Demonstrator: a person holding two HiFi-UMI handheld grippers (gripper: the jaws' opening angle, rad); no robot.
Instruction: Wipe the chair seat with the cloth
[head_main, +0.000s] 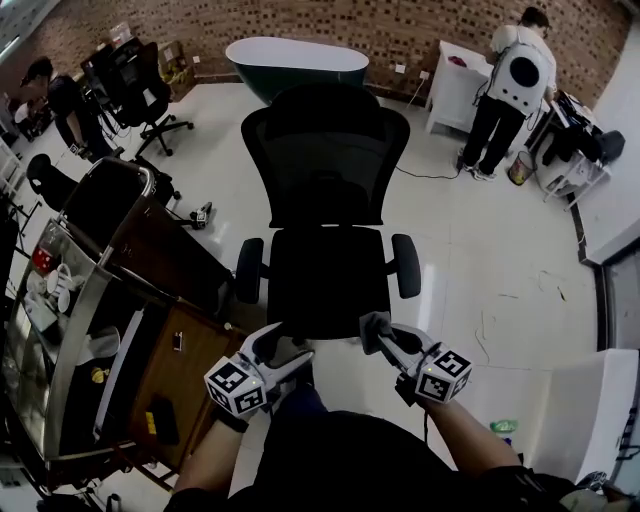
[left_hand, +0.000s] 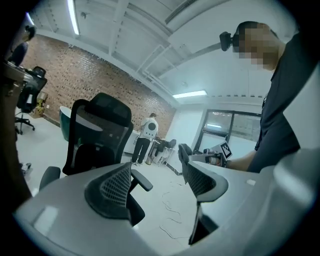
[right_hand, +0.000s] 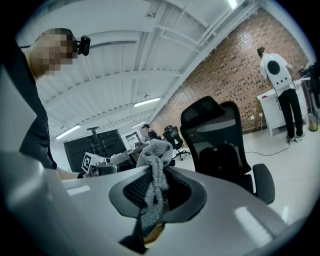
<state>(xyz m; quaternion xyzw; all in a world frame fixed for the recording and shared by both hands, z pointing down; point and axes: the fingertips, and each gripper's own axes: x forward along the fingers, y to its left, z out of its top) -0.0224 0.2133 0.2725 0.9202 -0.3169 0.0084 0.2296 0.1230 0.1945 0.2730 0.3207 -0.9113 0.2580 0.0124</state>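
The left tongs (head_main: 272, 348) are open, jaws spread wide with nothing between them, held just in front of the black padded seat (head_main: 325, 275) of the black mesh-back office chair (head_main: 325, 150). The right tongs (head_main: 385, 338) are clamped on a grey fuzzy cloth (head_main: 372, 326), which bunches past the tips and hangs between the jaws, near the seat's front right corner; whether it touches the seat cannot be told. The chair stands on a glossy white floor (head_main: 470, 270)
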